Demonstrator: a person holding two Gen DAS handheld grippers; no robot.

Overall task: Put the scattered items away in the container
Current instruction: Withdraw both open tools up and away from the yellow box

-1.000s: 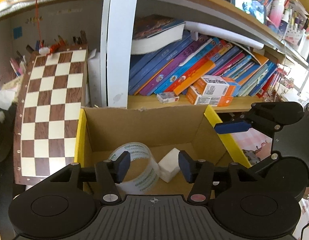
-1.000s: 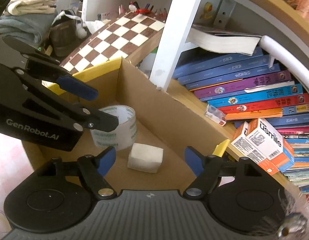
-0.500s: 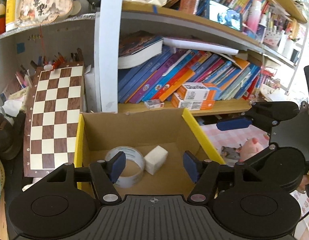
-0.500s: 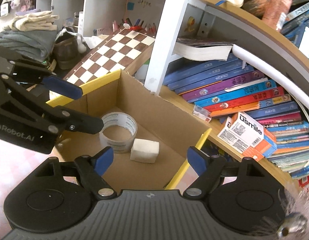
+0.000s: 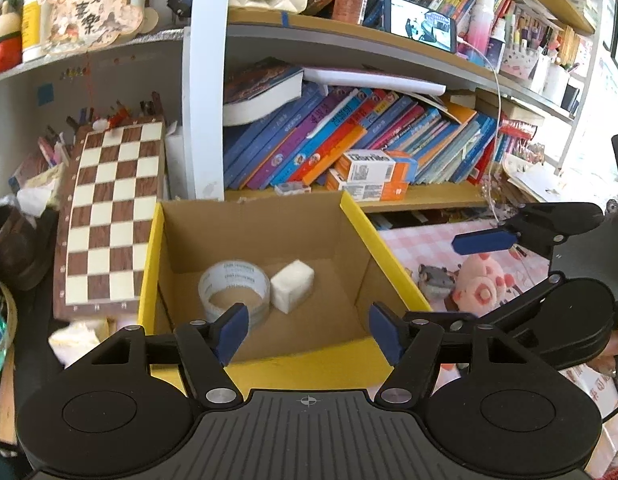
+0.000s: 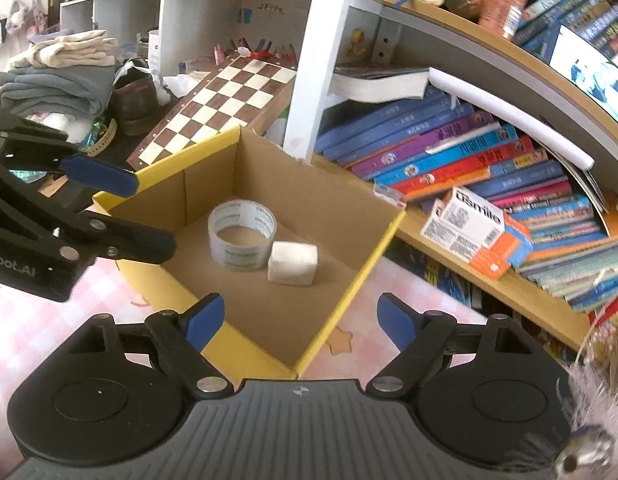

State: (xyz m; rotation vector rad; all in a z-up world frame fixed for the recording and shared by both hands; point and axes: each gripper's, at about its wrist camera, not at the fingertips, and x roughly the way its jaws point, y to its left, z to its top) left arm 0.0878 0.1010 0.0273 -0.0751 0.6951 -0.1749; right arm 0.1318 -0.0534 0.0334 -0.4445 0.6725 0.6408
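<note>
With tape and white block already boxed, the pink plush toy (image 5: 483,286) lay just beyond the yellow-rimmed cardboard box (image 5: 385,250)'s right edge — nearer the right gripper (image 5: 509,276) than the left gripper (image 5: 309,326), both jaws empty and opening wide.

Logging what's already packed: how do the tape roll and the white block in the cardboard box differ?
The tape roll is a clear, hollow ring with printed wording; the white block is solid, opaque and plain. The roll is round and looks larger; the block is boxy. Both sit side by side on the floor of the cardboard box, with neither hand-held gripper touching them.
</note>
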